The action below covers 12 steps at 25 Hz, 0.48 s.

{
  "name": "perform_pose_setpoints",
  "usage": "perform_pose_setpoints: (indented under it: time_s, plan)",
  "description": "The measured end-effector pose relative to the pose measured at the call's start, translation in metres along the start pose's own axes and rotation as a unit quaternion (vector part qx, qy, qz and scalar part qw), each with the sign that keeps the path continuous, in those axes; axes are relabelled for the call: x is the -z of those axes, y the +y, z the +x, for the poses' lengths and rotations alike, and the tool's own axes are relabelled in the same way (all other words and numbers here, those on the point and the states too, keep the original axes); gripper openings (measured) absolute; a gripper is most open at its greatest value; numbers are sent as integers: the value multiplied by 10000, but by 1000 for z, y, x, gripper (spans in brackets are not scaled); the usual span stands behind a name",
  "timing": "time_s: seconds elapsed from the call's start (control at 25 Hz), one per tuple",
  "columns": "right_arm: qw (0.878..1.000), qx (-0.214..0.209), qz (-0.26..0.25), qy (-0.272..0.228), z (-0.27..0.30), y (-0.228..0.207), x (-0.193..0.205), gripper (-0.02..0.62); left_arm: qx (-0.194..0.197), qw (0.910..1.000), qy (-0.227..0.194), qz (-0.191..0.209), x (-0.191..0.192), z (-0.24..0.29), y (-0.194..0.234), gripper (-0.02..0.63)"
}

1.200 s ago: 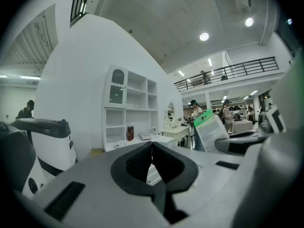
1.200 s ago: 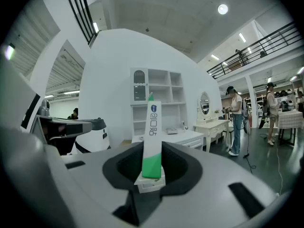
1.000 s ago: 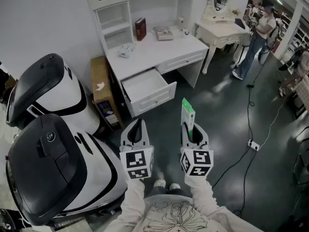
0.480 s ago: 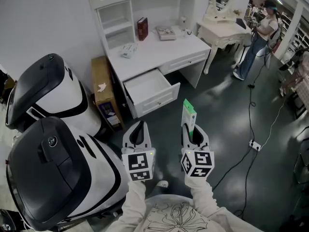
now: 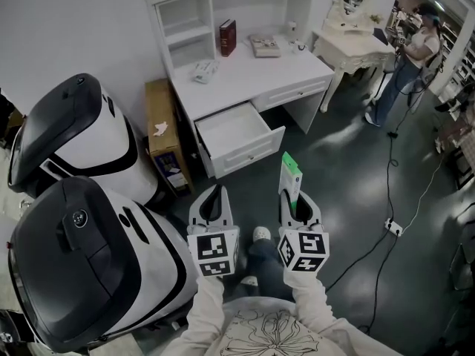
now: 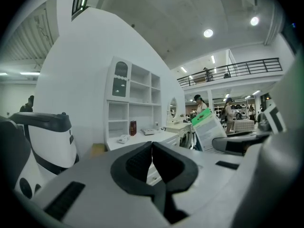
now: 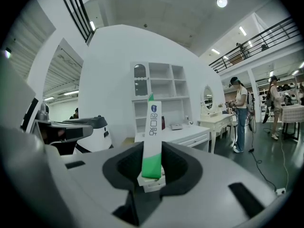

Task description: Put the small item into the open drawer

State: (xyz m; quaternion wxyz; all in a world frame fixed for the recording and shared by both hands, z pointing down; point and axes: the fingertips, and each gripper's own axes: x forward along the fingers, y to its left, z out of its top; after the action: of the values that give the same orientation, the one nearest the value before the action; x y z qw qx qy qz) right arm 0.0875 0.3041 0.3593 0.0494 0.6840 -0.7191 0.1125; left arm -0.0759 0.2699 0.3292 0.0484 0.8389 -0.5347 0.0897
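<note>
Right tongs [image 5: 295,203] are clamped on the small green-and-white box [image 5: 289,175], which stands upright between the pads. Left tongs [image 5: 211,197] are closed and empty. The open drawer [image 5: 249,154] lies well ahead.

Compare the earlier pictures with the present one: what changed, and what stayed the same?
The person has taken a step: one shoe now shows farther forward, and the desk with its open drawer has shifted rightward in view. Nothing was grasped or released. The right tool still clamps the green-and-white packet; the left tool stays shut and empty.
</note>
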Motion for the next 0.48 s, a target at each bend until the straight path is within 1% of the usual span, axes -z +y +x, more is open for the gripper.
perform_pose_setpoints:
  time_s: [0.2,0.48]
  plan:
    - [9999,-108,1,33,37,-6,-4,89,-114,9999,43,-9,-1,29,9,6]
    - [9994,-356,-12,9,106,-20,-24,89,-310,9995,77,8,-15,92,26,6]
